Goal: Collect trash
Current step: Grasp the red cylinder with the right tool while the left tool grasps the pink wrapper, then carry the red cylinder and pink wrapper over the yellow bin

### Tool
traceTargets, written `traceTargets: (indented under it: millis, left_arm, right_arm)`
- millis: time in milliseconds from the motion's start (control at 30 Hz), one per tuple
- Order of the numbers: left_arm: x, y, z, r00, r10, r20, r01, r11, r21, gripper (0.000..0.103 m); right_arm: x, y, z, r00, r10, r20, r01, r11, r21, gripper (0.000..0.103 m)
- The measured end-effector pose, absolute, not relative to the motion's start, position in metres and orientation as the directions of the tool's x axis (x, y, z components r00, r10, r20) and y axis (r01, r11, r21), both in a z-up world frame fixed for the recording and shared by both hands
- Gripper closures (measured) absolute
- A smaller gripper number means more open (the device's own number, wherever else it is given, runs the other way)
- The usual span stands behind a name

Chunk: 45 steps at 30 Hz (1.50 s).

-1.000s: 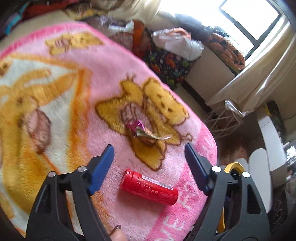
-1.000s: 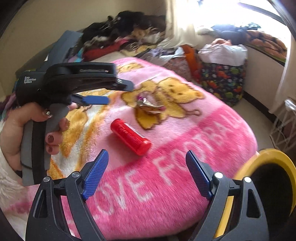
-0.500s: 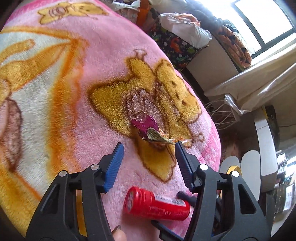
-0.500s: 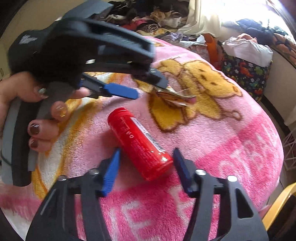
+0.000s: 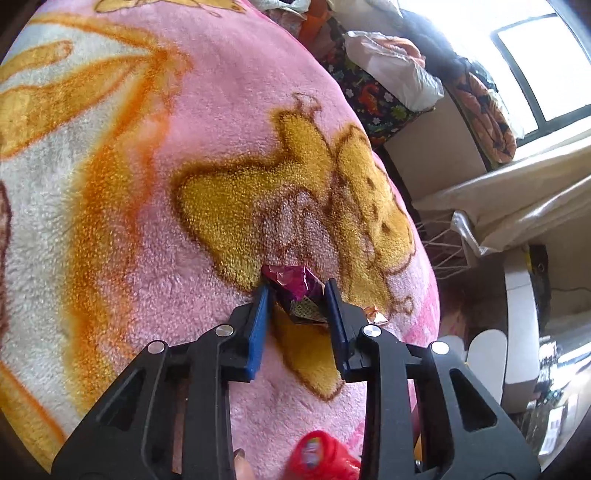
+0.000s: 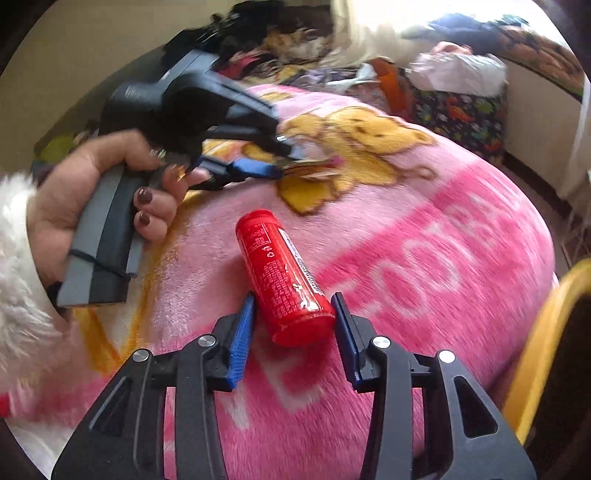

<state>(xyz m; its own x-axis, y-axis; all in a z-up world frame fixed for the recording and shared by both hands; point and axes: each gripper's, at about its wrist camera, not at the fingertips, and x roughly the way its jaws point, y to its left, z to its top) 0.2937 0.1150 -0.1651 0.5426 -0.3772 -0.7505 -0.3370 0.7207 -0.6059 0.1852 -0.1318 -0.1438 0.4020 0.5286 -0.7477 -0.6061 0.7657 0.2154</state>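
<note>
A crumpled magenta candy wrapper (image 5: 291, 284) lies on the pink cartoon blanket (image 5: 110, 258). My left gripper (image 5: 297, 286) is closing, and both blue pads press on the wrapper's sides. In the right wrist view a hand (image 6: 74, 206) holds that left gripper (image 6: 286, 160) over the wrapper (image 6: 317, 168). A red cylindrical tube (image 6: 280, 273) lies on its side on the blanket (image 6: 443, 240). My right gripper (image 6: 293, 297) is closing on the tube's near end, a pad against each side. The tube's cap end (image 5: 317, 458) shows at the bottom of the left wrist view.
A yellow-rimmed bin (image 6: 535, 350) stands just off the bed's right edge. Beyond the bed are a floral bag (image 5: 380, 103) with a white plastic bag (image 5: 391, 70) on it, a white wire basket (image 5: 443, 243), and piled clothes (image 6: 277, 33).
Both grippers dropped toward the blanket and narrowed. The left went past the red tube to the wrapper and pinched it; the right came down over the tube's near end.
</note>
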Motion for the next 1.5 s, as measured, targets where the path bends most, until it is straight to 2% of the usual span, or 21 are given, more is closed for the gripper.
traceTargets:
  millis: [67,733,1500]
  left_arm:
    - [0.288,0.114,-0.162,0.559,-0.379,-0.738,-0.329,0.715,-0.617,0.087]
    - [0.238,0.04,-0.094,0.637,-0.376,-0.673,-0.099,0.826,-0.554,0.087]
    - [0.215,-0.074,-0.046,0.631,-0.448,-0.634,0.151,0.872,-0.466,0.087]
  right_arm:
    - [0.184,-0.145,-0.141,0.413,0.537,-0.735,-0.571,0.782,0.251,0.064]
    - [0.182,-0.228,-0.087,0.583,0.552,-0.596,-0.402,0.833,0.379,0.073]
    - [0.152,-0.355,-0.061,0.763,0.358,-0.538,-0.172,0.915,0.365,0.073]
